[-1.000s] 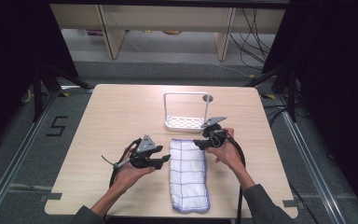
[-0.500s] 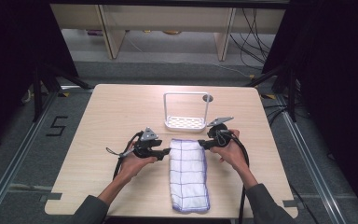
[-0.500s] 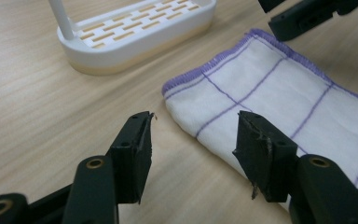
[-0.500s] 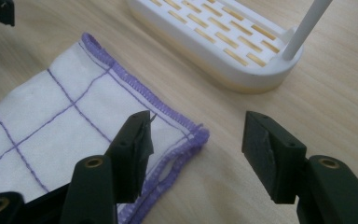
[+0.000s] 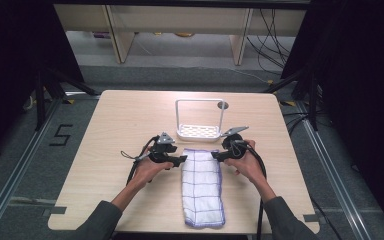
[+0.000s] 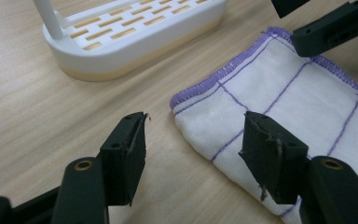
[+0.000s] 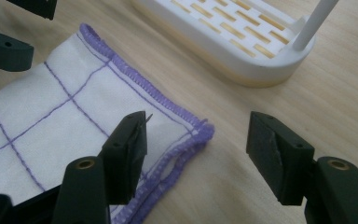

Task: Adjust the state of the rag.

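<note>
Jaws of both grippers now wider apart, empty, astride towel (image 5: pixel 203 188) corners.

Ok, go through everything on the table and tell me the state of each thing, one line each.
White cloth with purple grid lines: folded, flat on the table, gripped by neither gripper.
White slotted rack with wire hoop: upright, empty.
Left gripper: open, jaws just opening, straddling the cloth's corner.
Right gripper: open, jaws just opening, straddling the other far corner.

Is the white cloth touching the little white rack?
Apart. In the left gripper view, a strip of bare wooden table lies between the cloth corner and the rack base; the right gripper view shows the same gap.
</note>
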The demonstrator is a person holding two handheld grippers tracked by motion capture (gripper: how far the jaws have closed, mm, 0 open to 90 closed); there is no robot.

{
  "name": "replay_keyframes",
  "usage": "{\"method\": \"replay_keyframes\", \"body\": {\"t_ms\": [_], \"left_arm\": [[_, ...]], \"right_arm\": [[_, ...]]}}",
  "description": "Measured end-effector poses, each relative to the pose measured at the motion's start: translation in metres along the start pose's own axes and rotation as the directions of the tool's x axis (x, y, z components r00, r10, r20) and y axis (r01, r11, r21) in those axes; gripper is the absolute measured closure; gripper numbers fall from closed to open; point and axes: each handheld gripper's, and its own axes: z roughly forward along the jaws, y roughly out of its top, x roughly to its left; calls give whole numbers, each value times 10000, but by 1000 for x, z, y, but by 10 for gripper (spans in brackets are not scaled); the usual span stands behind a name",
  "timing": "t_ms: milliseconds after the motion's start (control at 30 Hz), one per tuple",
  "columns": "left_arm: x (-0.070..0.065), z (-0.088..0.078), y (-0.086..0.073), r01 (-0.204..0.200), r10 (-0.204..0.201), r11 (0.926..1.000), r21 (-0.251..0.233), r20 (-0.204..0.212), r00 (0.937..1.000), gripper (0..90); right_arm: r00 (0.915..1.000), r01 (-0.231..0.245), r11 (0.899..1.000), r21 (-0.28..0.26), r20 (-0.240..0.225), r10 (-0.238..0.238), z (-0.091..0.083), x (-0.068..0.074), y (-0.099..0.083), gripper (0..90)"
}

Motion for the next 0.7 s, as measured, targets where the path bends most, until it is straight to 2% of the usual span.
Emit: {"method": "replay_keyframes", "body": {"t_ms": [67, 100, 133, 267, 333, 400, 433, 500, 567, 633, 700], "left_arm": [[2, 0, 2, -3, 3, 10000, 31, 52, 10000, 389], [2, 1, 2, 42, -42, 10000, -60, -52, 10000, 385], [2, 1, 2, 11, -12, 10000, -87, -115, 9999, 385], [4, 3, 3, 34, -34, 10000, -38, 9, 10000, 386], [4, 6, 2, -8, 8, 10000, 47, -37, 10000, 398], [3, 7, 2, 26, -26, 10000, 44, -14, 10000, 402], [3, 8, 3, -31, 31, 10000, 87, -24, 10000, 404], [2, 9, 3, -43, 43, 10000, -5, -140, 9999, 404], [1, 11, 3, -271, 271, 9996, 56, 83, 9996, 398], [-1, 15, 3, -481, 480, 9988, 67, 90, 9988, 399], [-3, 18, 3, -609, 607, 9980, 164, 76, 9981, 420]], "right_arm": [[9999, 142, 9999, -41, 7, -142, 2, 0, -1, 385], [9998, 158, 9997, -169, 137, -156, 4, 0, -1, 381], [10000, 78, 9999, 94, 50, -78, 5, 0, -1, 377], [10000, -34, 9999, 117, 29, 33, 9, 1, -4, 375], [9999, 113, 9996, 255, 17, -113, 12, 0, -5, 373], [10000, 64, 9999, 131, 51, -65, 13, 1, -5, 374], [10000, 28, 9995, 325, 47, -29, 11, 2, -5, 374], [9998, 181, 9995, 272, 81, -183, 12, 2, -5, 383], [9998, 190, 9997, 181, 54, -191, 14, 4, -5, 399], [9998, 206, 9992, 345, -3, -206, 14, 5, -5, 422], [9992, 393, 9991, 155, 51, -394, 17, 4, -6, 450]]}}
